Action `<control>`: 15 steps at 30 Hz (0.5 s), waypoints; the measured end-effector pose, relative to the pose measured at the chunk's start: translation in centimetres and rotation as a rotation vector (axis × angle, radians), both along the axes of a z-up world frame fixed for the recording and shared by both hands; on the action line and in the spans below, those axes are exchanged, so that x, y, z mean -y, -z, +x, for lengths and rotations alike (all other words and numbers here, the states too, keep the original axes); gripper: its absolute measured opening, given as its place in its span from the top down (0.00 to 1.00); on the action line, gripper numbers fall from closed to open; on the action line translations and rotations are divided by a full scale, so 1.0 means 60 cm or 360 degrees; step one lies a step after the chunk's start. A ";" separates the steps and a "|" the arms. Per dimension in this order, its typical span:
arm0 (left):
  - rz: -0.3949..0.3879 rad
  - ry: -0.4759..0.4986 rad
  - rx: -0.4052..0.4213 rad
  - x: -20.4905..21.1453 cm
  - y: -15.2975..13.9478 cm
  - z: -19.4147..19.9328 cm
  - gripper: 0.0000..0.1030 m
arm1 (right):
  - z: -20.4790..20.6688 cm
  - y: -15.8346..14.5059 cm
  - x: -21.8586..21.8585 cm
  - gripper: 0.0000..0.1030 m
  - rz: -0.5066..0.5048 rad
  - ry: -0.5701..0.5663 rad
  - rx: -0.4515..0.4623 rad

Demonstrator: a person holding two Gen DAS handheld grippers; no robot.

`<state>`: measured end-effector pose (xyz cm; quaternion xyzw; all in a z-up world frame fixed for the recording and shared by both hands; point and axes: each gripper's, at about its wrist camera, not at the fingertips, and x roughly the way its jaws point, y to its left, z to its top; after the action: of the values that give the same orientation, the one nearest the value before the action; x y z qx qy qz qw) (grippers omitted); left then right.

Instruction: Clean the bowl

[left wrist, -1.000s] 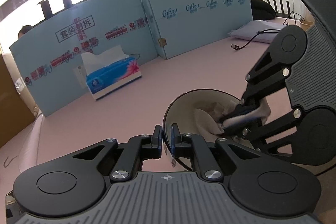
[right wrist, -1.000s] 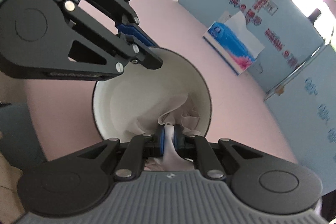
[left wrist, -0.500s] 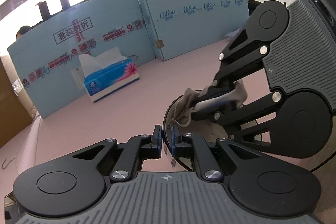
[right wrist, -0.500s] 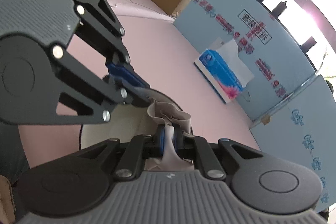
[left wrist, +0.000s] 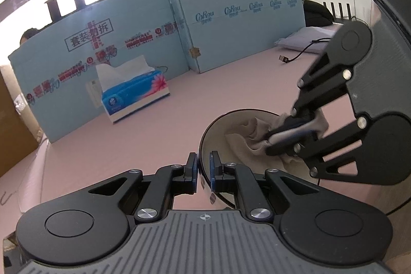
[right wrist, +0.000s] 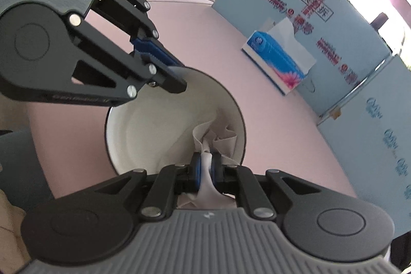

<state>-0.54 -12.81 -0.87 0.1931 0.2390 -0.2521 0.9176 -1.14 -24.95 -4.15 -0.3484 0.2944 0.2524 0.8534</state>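
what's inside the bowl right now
Inside the bowl is a crumpled pale cloth, pinched by the right gripper against the bowl's far side. The rest of the white interior looks bare; whatever lies under the cloth is hidden.

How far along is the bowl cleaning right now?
Mid-wipe. The right gripper is shut on the cloth, which sits inside the bowl. The left gripper straddles the bowl's rim, jaws opening. The visible interior looks clean; the cloth is not yet out of the bowl.
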 end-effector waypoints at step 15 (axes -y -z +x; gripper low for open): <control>-0.0090 -0.0204 -0.0061 -0.006 0.013 -0.036 0.76 | -0.018 0.009 -0.008 0.92 0.0220 0.0051 -0.0039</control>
<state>-2.68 -12.43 -1.64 0.1466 0.2611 -0.2032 0.9322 -2.24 -24.49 -4.72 -0.2809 0.2923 0.2627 0.8756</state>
